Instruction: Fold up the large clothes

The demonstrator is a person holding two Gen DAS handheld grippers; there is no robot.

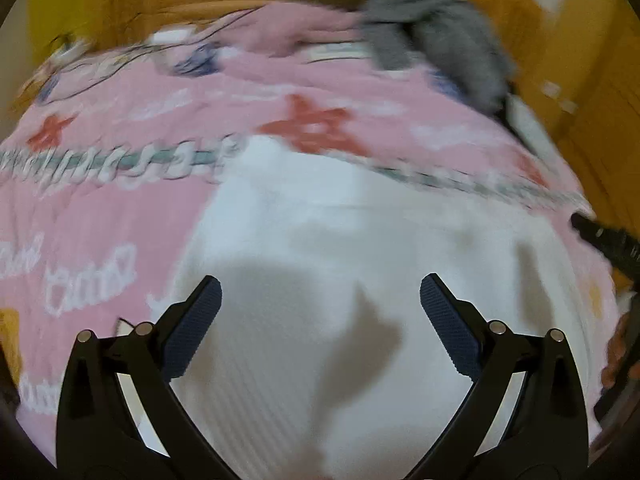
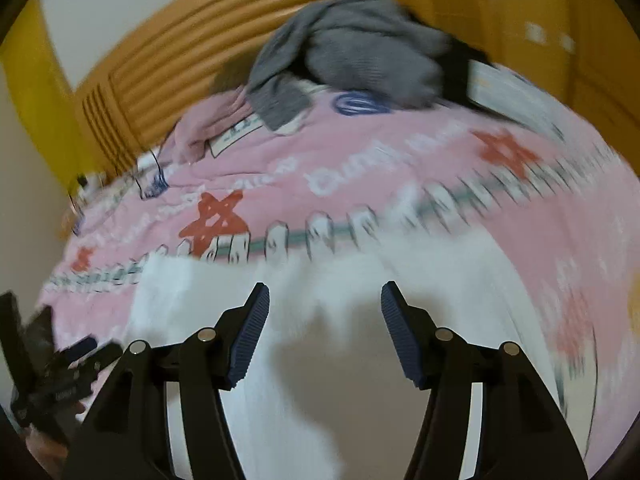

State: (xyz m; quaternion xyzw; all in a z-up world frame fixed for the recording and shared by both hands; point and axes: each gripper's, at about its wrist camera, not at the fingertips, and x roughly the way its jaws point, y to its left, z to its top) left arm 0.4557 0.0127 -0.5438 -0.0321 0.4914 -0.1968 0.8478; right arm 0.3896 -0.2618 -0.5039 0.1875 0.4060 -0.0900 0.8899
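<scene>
A large white garment lies spread on a pink patterned bedspread. My left gripper is open and empty, hovering above the garment's near part. In the right wrist view the same white garment lies below my right gripper, which is open and empty above it. The left gripper shows at the lower left of the right wrist view. The right gripper shows at the right edge of the left wrist view. Both views are blurred by motion.
A crumpled grey garment lies at the far side of the bed, also in the right wrist view. A wooden slatted headboard stands behind it. A thin black cable lies on the bedspread at the far left.
</scene>
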